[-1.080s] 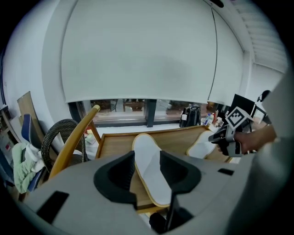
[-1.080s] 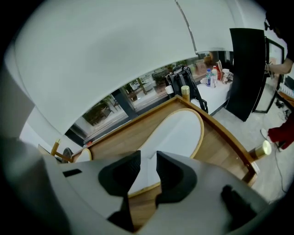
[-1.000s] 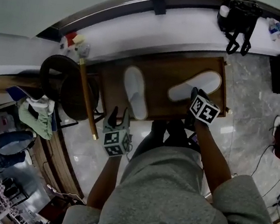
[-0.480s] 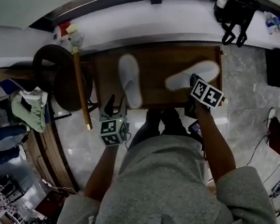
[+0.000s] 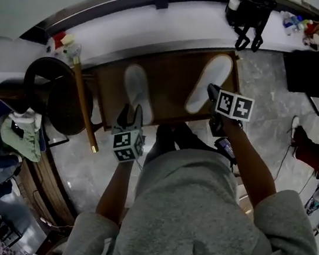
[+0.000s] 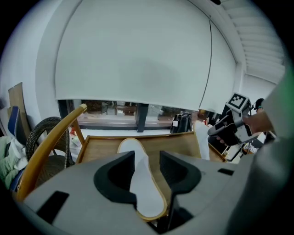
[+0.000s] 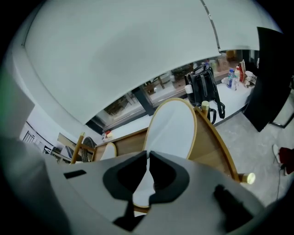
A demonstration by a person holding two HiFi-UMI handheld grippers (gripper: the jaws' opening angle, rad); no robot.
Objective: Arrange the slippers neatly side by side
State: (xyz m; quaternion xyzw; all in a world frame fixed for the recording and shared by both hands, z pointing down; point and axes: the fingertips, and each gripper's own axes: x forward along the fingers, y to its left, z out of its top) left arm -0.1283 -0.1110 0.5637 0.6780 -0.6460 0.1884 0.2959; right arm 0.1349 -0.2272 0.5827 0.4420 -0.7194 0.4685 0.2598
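Found left tool (image 5: 131,112) nearest, jaws apart, not gripping, at heel of left slipper (image 5: 135,88), 9 o'clock side of wooden counter (image 5: 170,72). Found right tool (image 5: 212,92) clamped on heel of right slipper (image 5: 211,78), 3 o'clock side, toe toward 1 o'clock.

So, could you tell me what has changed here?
The right gripper, clamped on the right slipper at its heel, has swung it nearly parallel to the left slipper. The left gripper, open, has moved up to the left slipper's heel. That slipper stayed put.
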